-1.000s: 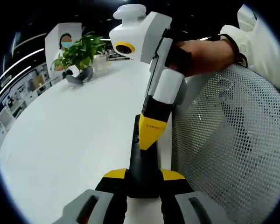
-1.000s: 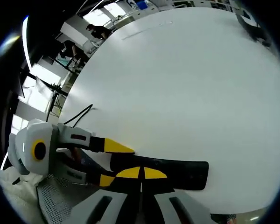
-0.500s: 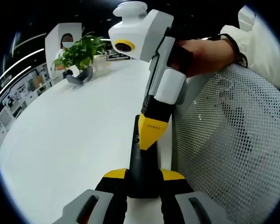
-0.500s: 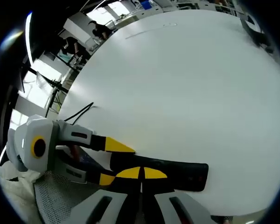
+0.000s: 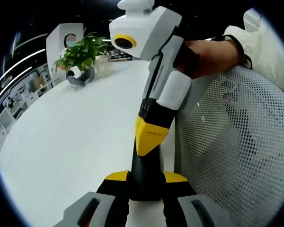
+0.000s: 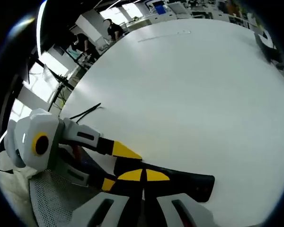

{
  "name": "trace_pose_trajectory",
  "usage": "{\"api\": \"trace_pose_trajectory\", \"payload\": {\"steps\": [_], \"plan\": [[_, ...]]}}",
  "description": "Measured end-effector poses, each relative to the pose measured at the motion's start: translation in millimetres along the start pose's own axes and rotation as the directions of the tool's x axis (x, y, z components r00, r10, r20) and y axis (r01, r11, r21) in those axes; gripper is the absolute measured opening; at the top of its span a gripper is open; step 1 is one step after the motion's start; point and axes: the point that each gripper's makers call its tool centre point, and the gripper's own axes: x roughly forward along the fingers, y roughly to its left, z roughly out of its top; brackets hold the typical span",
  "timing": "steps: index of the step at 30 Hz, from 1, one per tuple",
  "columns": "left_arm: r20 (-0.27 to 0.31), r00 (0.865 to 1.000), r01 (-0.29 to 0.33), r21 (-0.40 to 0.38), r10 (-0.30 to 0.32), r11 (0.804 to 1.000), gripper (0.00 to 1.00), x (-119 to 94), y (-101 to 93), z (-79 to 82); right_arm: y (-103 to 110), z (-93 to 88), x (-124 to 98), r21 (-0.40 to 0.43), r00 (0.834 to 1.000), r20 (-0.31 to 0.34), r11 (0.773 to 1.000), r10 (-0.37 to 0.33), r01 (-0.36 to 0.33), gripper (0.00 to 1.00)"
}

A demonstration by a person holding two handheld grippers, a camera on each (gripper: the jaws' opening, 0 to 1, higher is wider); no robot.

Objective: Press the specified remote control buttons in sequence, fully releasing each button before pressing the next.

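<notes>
The left gripper clamps the near end of the black remote control between its jaws. The right gripper, jaws closed together, presses its tip on the remote; it may slip onto a neighbouring button.

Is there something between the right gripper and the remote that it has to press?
Nothing visible. The right gripper, jaws together, points down at the black remote that the left gripper holds. Whether the tip touches it, I cannot tell.

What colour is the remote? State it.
Black. The remote shows best in the right gripper view.
</notes>
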Motion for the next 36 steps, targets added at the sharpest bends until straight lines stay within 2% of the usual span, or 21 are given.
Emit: {"api": "trace_pose_trajectory", "payload": {"steps": [1,2,14,17,20,26,28,29,34,36], "plan": [[0.000,1.000,-0.001,-0.001,0.001,1.000,0.25,0.0,0.1,0.0,-1.8,-2.7,0.9,-0.017,1.000,-0.018,1.000,-0.014,0.014,0.00],[0.000,1.000,-0.001,-0.001,0.001,1.000,0.25,-0.1,0.0,-0.2,-0.5,-0.2,1.1,-0.027,1.000,0.000,1.000,-0.012,0.012,0.00],[0.003,1.000,-0.010,-0.010,0.010,1.000,0.25,0.1,1.9,-0.1,-2.9,1.1,1.4,-0.045,1.000,0.012,0.999,-0.024,0.025,0.00],[0.003,1.000,-0.011,-0.016,0.011,1.000,0.24,0.2,2.2,-0.6,-3.1,1.6,2.5,-0.094,0.999,0.013,0.994,-0.051,0.052,0.00],[0.006,1.000,-0.011,-0.012,0.011,1.000,0.24,0.2,2.0,-0.5,-3.1,2.3,3.4,-0.102,0.998,0.014,0.992,-0.067,0.068,0.00],[-0.026,0.999,-0.019,-0.007,0.019,1.000,0.24,1.4,1.5,0.1,-3.6,2.1,3.5,-0.125,0.997,0.017,0.989,-0.078,0.079,0.00],[-0.055,0.998,-0.034,-0.020,0.033,0.999,0.24,2.0,1.6,0.5,-3.9,2.6,3.6,-0.213,0.995,0.028,0.972,-0.100,0.104,0.00],[-0.063,0.997,-0.045,-0.029,0.043,0.999,0.24,2.0,1.2,0.6,-3.3,1.9,3.7,-0.231,0.994,0.028,0.966,-0.109,0.113,0.00],[-0.065,0.995,-0.080,-0.066,0.076,0.995,0.24,3.1,-1.5,0.3,-0.9,0.5,1.3,-0.235,0.993,0.005,0.965,-0.118,0.116,0.00],[-0.076,0.994,-0.082,-0.068,0.076,0.994,0.24,3.8,-0.9,1.1,1.0,6.7,-6.6,-0.232,0.993,0.044,0.966,-0.106,0.114,0.00]]}}
